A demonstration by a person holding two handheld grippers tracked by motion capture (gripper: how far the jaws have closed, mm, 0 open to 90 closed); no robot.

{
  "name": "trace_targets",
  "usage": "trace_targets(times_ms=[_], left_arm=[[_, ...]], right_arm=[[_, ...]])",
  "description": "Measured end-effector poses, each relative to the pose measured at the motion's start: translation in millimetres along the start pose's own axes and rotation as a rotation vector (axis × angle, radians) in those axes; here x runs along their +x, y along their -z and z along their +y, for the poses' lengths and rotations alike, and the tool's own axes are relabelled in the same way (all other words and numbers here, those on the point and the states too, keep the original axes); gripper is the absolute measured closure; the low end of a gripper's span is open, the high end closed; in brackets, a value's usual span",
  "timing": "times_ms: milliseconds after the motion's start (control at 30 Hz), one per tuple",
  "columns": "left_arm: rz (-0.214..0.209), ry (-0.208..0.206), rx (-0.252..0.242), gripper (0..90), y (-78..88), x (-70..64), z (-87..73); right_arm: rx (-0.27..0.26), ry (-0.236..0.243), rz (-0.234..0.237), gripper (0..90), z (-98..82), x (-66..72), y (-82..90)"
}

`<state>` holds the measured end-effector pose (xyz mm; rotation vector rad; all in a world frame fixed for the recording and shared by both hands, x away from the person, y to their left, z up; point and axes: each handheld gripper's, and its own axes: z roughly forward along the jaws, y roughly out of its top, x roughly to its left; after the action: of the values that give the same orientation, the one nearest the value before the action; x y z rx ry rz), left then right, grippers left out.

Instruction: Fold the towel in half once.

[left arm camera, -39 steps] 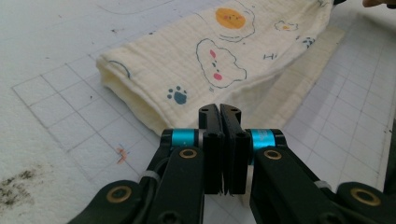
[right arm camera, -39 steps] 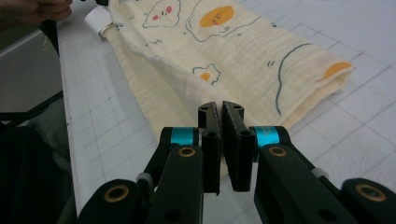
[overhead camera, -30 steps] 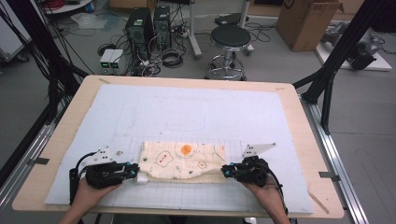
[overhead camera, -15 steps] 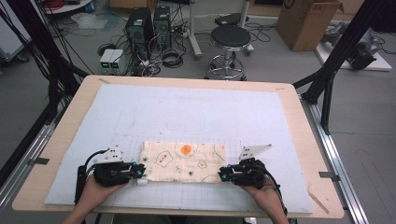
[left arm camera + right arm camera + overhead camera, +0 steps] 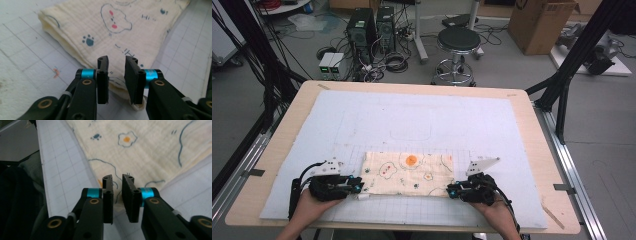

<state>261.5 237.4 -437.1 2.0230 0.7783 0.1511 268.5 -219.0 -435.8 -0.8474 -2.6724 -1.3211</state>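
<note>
Folded cloth [image 5: 408, 173] between both grippers, left gripper [image 5: 117, 75] jaws just opening, slightly apart over its near corner, right gripper [image 5: 117, 195] slightly apart over its other near corner

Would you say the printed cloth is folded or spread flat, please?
Folded: the cloth shows stacked layers along its thick doubled edge in the left gripper view.

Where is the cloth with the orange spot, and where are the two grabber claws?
cloth [image 5: 407, 174]: high view, middle of its printed top.
left gripper [image 5: 360, 188]: high view, between its fingertips at the cloth's corner.
right gripper [image 5: 450, 191]: high view, between its fingertips.
</note>
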Motion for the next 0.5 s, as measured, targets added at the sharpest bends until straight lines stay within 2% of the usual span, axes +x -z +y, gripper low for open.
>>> trace_targets(times_ms=[67,133,233,300,367,433,500], left_arm=[[-0.002,0.002,-0.032,67.2,3.4,0.8,6.8],[-0.005,-0.007,-0.061,64.5,3.2,0.1,15.9],[0.014,-0.039,-0.078,64.0,-4.1,-1.9,31.9],[0.006,-0.060,-0.065,70.1,-12.4,-2.0,42.6],[0.020,-0.083,-0.056,77.6,-22.3,-2.6,51.8],[0.027,-0.085,-0.045,82.9,-33.2,-1.6,60.4],[0.041,-0.080,-0.053,85.9,-43.4,0.1,67.1]], right_arm=[[-0.052,0.013,0.012,74.5,7.5,2.6,6.4],[-0.082,0.031,-0.005,73.7,17.2,2.4,10.6],[-0.118,0.038,-0.038,74.4,34.7,-0.8,11.4],[-0.144,0.041,-0.052,78.1,47.3,-5.5,8.6],[-0.162,0.043,-0.065,82.4,59.7,-9.6,2.8],[-0.176,0.051,-0.067,86.4,71.8,-14.1,-6.3],[-0.169,0.056,-0.067,88.6,83.8,-18.2,-18.3]])
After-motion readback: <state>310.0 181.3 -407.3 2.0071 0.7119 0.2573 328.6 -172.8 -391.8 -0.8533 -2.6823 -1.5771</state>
